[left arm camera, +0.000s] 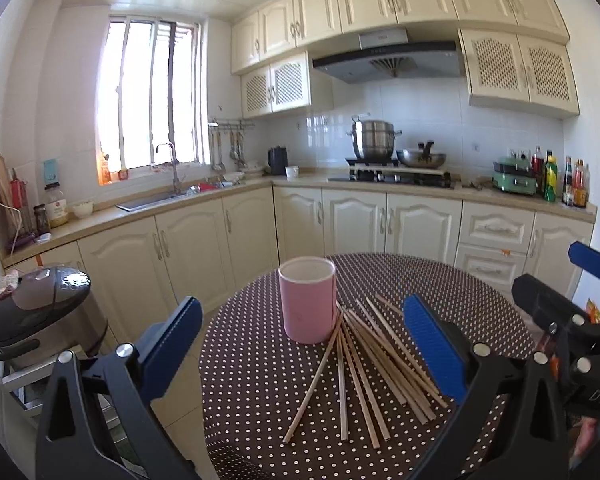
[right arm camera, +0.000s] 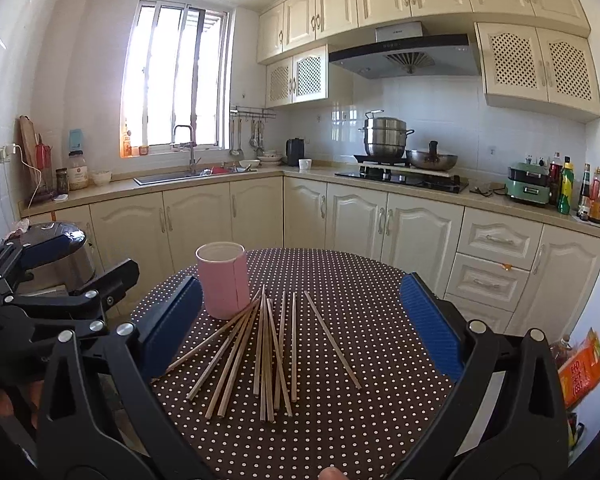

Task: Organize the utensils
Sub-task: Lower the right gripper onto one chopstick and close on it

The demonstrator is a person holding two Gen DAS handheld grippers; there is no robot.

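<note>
- A loose fan of wooden chopsticks lies flat on the round table, which wears a dark, white-dotted cloth. Their far tips gather near the foot of the pink cup, some touching it or nearly so, and their near ends splay toward the cameras.
- The pink cup stands upright and looks empty, just beyond the sticks, toward the left of the table in the right wrist view.
- The left gripper hovers above the table with its blue pads spread wide, framing the cup and most of the pile. It holds nothing.
- The right gripper is likewise spread wide and empty, its pads standing either side of the fan.
- The sticks appear thin, stiff and very light, so weight is no concern, but they would likely roll or skate on the cloth under a sideways nudge.
- Several overlap and cross in the middle of the fan; a pinch there would probably catch two or three at once or scatter the neighbours.
- The stick lying apart on the right edge of the fan looks the easiest first pick, taken near its middle so it stays level.
- The cup seems light and tall, so a stick striking its rim could tip it; the left gripper could steady it.
</note>
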